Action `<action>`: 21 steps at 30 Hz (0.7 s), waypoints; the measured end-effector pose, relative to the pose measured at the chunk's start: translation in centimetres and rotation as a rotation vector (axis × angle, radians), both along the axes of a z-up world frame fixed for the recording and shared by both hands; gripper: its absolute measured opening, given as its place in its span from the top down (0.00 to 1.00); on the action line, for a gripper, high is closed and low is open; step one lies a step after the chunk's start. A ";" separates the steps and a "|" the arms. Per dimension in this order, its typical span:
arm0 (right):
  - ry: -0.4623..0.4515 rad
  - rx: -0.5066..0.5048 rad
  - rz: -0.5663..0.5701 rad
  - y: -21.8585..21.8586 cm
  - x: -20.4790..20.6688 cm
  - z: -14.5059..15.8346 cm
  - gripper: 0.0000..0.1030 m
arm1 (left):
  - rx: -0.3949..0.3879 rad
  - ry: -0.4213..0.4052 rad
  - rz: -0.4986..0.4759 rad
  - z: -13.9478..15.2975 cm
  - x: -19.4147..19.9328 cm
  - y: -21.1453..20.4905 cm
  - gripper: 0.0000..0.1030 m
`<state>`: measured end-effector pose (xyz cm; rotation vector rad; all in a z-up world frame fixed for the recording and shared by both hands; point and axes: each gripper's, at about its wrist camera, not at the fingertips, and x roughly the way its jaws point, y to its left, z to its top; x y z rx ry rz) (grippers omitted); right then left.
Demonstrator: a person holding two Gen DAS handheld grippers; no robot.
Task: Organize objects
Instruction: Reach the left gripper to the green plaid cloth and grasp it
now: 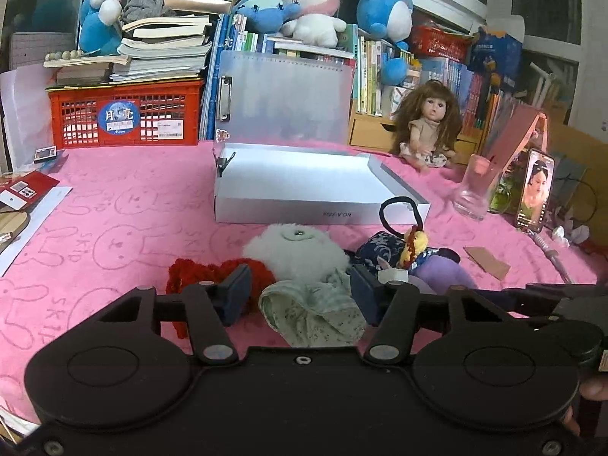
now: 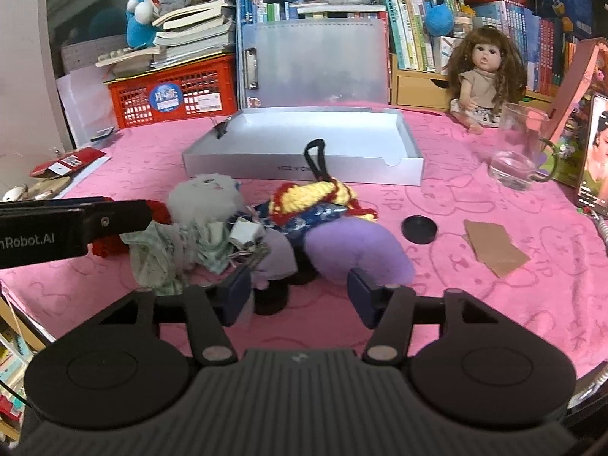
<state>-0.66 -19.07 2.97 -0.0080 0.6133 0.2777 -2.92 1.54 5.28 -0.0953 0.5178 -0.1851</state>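
Observation:
A heap of soft toys lies on the pink cloth in front of an open silver box (image 1: 304,205). My left gripper (image 1: 300,296) is open around the green flowered skirt (image 1: 311,315) of a white fluffy plush (image 1: 296,250), with a small gap at the left pad. A red knitted piece (image 1: 197,273) lies behind that pad. My right gripper (image 2: 300,292) is open around the legs of a purple plush (image 2: 353,243). Its left pad sits against a black foot (image 2: 271,300). A yellow and red crochet piece (image 2: 319,197) with a black loop rests on the purple plush.
A black round cap (image 2: 419,230) and a brown card (image 2: 494,250) lie right of the heap. Further right stand a glass (image 2: 516,159) and a lit phone (image 1: 534,190). A doll (image 1: 429,125), a red crate (image 1: 125,114) and books line the back.

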 end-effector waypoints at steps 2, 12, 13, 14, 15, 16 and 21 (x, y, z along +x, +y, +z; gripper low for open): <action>-0.003 0.003 0.012 0.3 -0.1 0.0 0.50 | 0.005 0.011 -0.007 -0.3 0.2 -0.1 0.46; -0.009 0.058 0.025 0.5 0.8 0.2 0.68 | 0.002 0.053 0.000 -1.6 1.2 -0.4 0.46; -0.011 0.059 0.031 0.5 0.9 0.2 0.68 | 0.001 0.055 0.002 -1.6 1.3 -0.4 0.46; -0.013 0.059 0.035 0.6 1.0 0.2 0.68 | 0.000 0.059 0.002 -1.7 1.4 -0.5 0.45; -0.015 0.057 0.039 0.7 1.1 0.1 0.68 | -0.002 0.064 0.002 -1.9 1.6 -0.5 0.45; -0.017 0.056 0.045 0.9 1.3 0.1 0.68 | -0.004 0.069 0.003 -2.0 1.8 -0.5 0.45; -0.032 0.063 0.071 1.3 1.5 0.1 0.68 | -0.008 0.086 0.003 -2.6 2.4 -0.7 0.45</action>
